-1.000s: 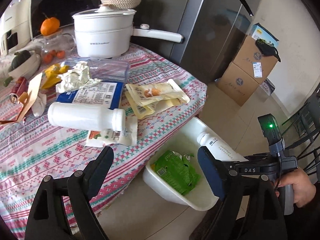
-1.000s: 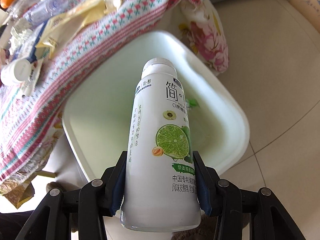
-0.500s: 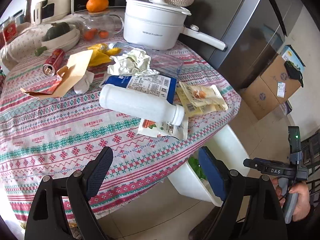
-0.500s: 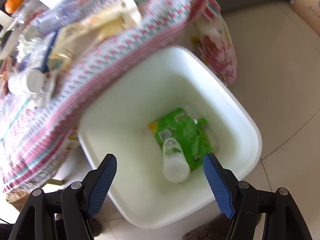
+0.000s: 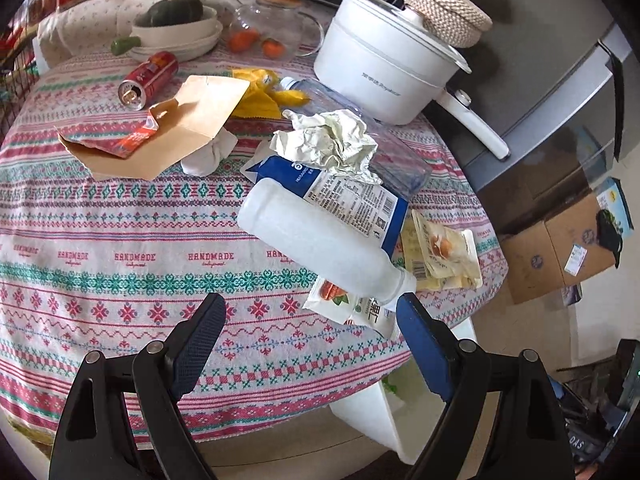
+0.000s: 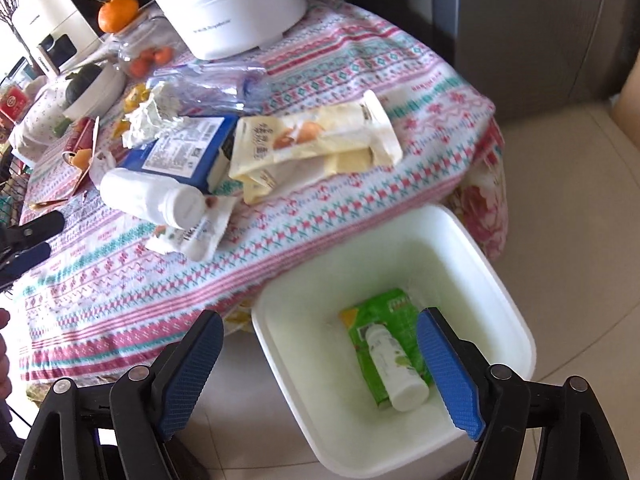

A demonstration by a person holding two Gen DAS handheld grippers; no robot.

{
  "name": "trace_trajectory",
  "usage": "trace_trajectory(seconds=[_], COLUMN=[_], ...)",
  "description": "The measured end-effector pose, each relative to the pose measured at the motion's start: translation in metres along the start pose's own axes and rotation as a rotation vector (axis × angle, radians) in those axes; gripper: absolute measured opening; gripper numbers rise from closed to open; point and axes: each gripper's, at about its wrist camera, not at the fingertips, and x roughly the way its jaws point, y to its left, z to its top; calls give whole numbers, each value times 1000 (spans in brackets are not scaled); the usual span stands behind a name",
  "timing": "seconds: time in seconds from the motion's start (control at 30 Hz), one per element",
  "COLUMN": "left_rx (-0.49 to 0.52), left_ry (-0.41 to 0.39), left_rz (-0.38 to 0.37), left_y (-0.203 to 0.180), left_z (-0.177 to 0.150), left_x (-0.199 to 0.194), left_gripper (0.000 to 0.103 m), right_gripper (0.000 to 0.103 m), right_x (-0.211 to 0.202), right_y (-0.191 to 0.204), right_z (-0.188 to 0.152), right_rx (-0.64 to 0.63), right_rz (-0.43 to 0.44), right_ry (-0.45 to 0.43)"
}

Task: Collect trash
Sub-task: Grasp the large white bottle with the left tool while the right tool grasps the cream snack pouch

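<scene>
- Both tongs wide, empty: left tongs [image 5: 308, 328] just short of the white bottle [image 5: 316, 244], right tongs [image 6: 320, 356] over the bin [image 6: 516, 300].
- Bottle lies on its side on the table [image 5: 100, 232], bin below the edge beside its cap.
- Next, I reckon: straddle the barrel mid-length, not the neck.
- Smooth round plastic, may roll; wrappers beneath it are thin, crinkly.

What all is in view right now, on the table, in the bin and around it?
Plain bottle: one, white, lying on the table.
Milk carton: one, blue, under crumpled paper.
Snack wrappers: several, cream, near the table edge.
Can: one, red, lying far side.
Paper bag: one, brown, flattened.
Pot: one, white, at the back.
Bin: one, white, on the floor.
Lime bottle: one, white, on the green wrapper inside.
Left claw: open.
Right claw: open.
</scene>
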Motion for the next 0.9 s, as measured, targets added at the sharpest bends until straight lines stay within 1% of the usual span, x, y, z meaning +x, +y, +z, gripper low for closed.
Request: trace_trajectory(seconds=[0.27, 0.4, 0.47, 0.57, 0.67, 0.73, 0.8, 0.9], left_rx=[-95, -132, -150, -193, -233, -253, -248, -192], left_ry=[-10, -13, -10, 0, 14, 21, 26, 33], left_rz=[19, 42, 61, 87, 88, 69, 72, 93], left_y=[-12, -17, -17, -15, -11, -8, -8, -11], left_z=[19, 26, 29, 32, 32, 33, 34, 36], left_x=[37, 58, 70, 85, 97, 101, 101, 97], left_gripper=[87, 86, 80, 76, 75, 73, 71, 66], right_gripper=[84, 84, 84, 84, 84, 84, 84, 84], right_x=[2, 4, 7, 11, 14, 16, 20, 28], right_y=[7, 12, 13, 13, 8, 3, -3, -12], right_z=[30, 39, 42, 45, 49, 53, 56, 62], right_rx=[15, 7, 2, 5, 23, 45, 69, 101], right_rz=[-38, -58, -58, -55, -60, -66, -72, -80], right_ry=[-32, -43, -40, -31, -30, -29, -25, -15])
